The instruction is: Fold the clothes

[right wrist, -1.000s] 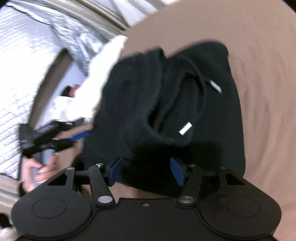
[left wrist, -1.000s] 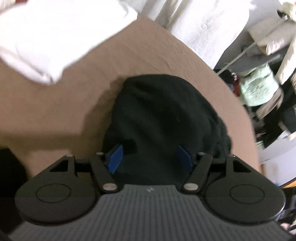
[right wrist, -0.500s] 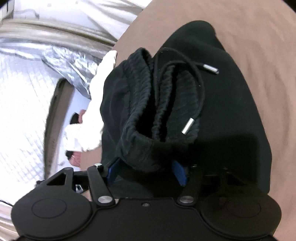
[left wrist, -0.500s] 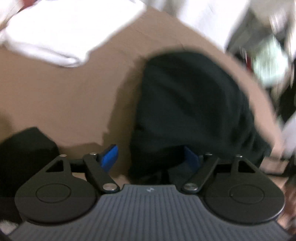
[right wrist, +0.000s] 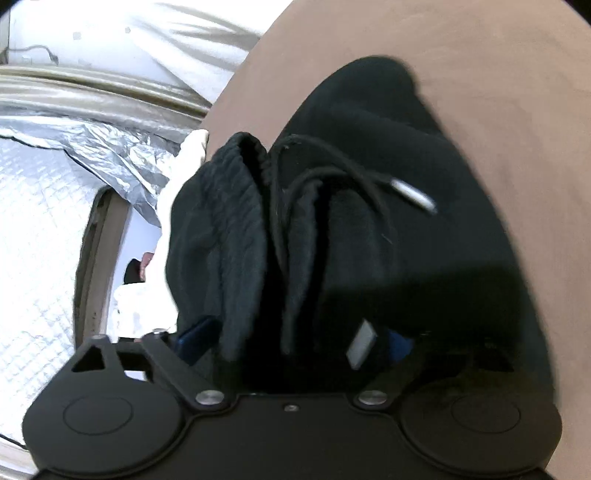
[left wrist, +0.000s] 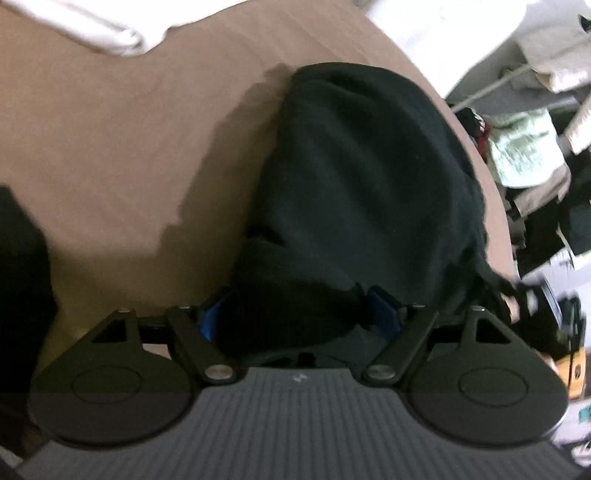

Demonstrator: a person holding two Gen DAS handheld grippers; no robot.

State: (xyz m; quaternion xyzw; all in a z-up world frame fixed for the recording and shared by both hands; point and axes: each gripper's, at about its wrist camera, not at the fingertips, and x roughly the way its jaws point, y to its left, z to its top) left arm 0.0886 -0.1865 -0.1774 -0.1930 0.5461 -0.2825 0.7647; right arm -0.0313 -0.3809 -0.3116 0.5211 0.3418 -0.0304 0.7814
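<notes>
The folded black garment (left wrist: 362,192) lies on the brown bed sheet (left wrist: 110,155), its near edge bunched between the blue pads of the left gripper (left wrist: 301,317), whose jaws are closing on it, while the right gripper (right wrist: 295,339) straddles the waistband, jaws opening.

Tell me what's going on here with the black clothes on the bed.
A person with a gripper in each hand is folding black drawstring pants on a brown sheet. The left gripper has a bunched fold of the fabric between its closing jaws. The right gripper is at the waistband, its jaws opening with the fabric between them. Folded white laundry lies farther back.
</notes>
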